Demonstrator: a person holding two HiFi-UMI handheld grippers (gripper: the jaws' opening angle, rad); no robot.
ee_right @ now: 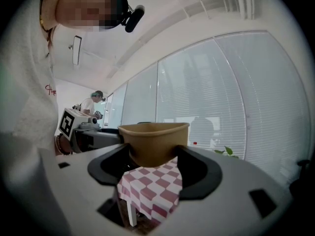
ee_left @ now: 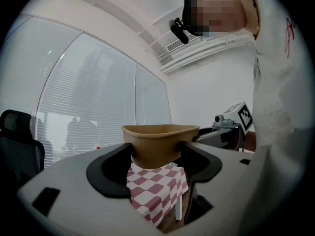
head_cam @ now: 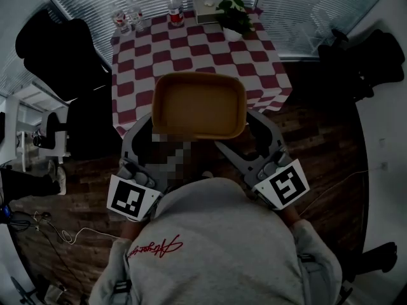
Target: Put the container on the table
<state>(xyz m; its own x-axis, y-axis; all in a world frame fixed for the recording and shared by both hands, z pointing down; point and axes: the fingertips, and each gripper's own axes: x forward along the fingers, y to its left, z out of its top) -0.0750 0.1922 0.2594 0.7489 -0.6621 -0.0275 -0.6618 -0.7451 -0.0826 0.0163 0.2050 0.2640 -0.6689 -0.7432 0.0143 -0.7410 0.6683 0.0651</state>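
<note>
The tan rounded paper container (head_cam: 199, 105), likely light and crushable, hangs short of the red-checked surface (head_cam: 159, 56) at 12 o'clock, my left gripper (ee_left: 156, 156) pinching its 9 o'clock end, my right gripper (ee_right: 153, 154) its 3 o'clock end.

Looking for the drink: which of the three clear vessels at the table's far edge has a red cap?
The tall bottle nearest the plant, red-labelled too; the two shorter ones stand together to its left.
</note>
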